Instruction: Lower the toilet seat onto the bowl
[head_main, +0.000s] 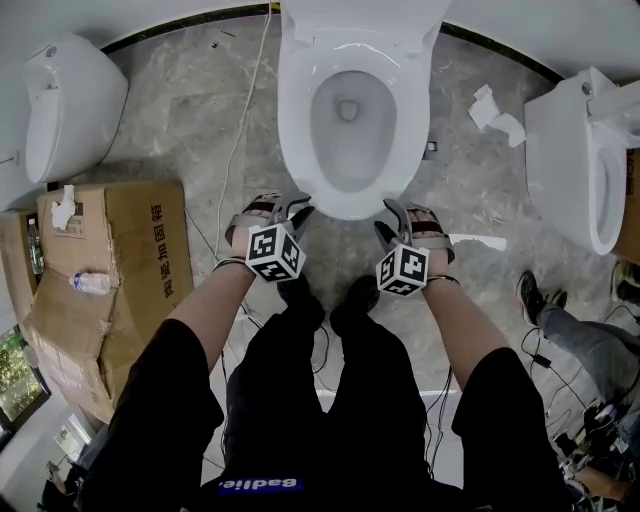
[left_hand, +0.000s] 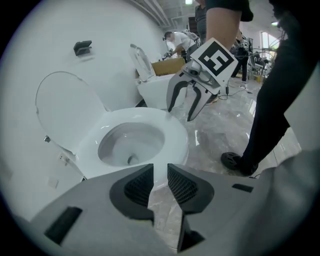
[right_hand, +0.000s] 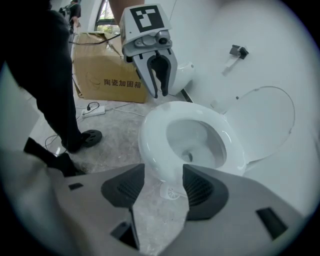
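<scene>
left gripper, right gripper empty, jaws apart; hook raised seat top edge, ease onto bowl slowly

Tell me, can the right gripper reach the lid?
Probably yes. The right gripper hangs open and empty by the bowl, and nothing but that bowl lies before the upright lid.

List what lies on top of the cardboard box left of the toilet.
A plastic bottle and crumpled white paper lie on the cardboard box. Its inside is hidden.
</scene>
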